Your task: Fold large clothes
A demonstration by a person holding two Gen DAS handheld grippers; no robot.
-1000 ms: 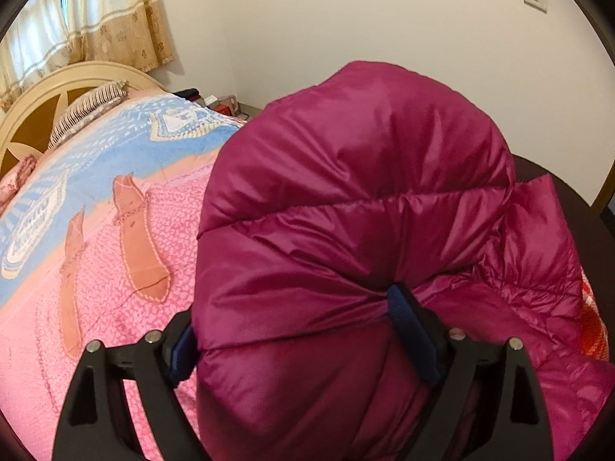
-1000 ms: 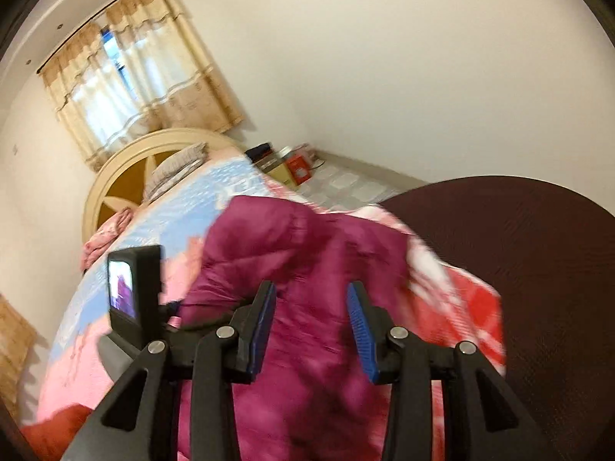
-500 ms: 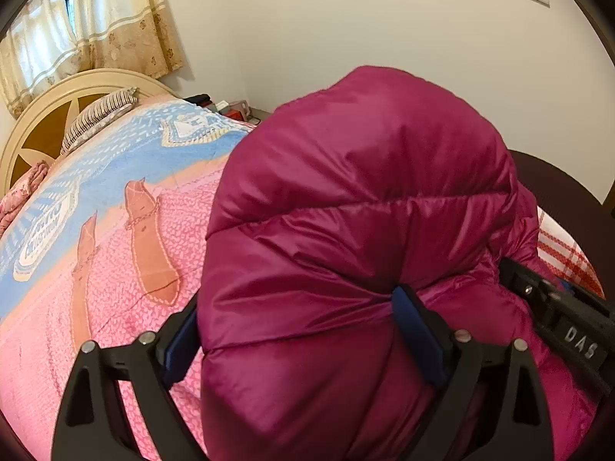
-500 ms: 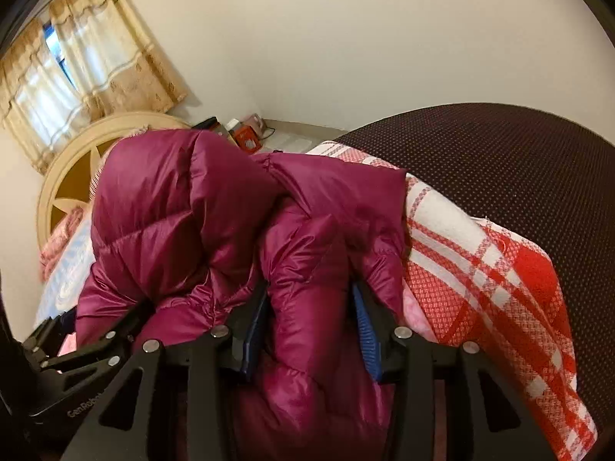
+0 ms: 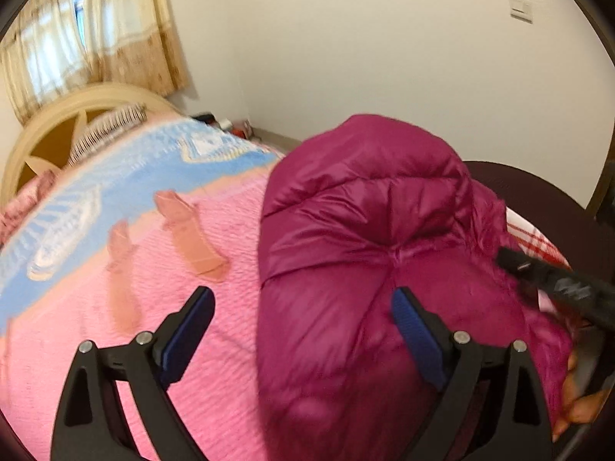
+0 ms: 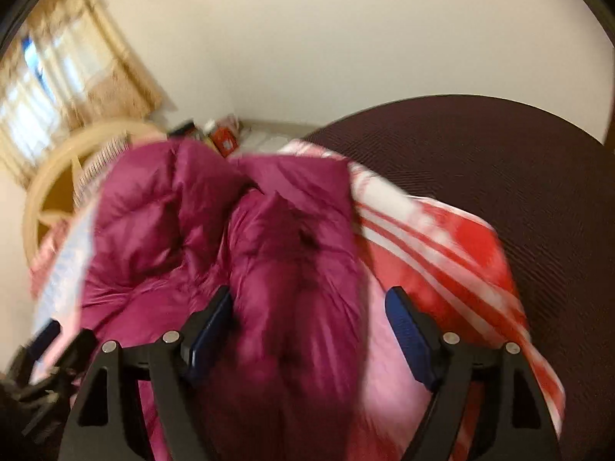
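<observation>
Both claws spread: left (image 5: 301, 330), right (image 6: 309, 330) opening, jacket (image 5: 369, 238) released on bed (image 5: 115, 269). Fold step laid; next I regrip edge.

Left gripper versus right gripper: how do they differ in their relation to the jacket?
The left gripper stands open with pink bedspread under one finger and the magenta puffer jacket bulging against the other. The right gripper is opening, with a jacket fold between its fingers, plaid blanket beside it. Neither clamps the jacket.
</observation>
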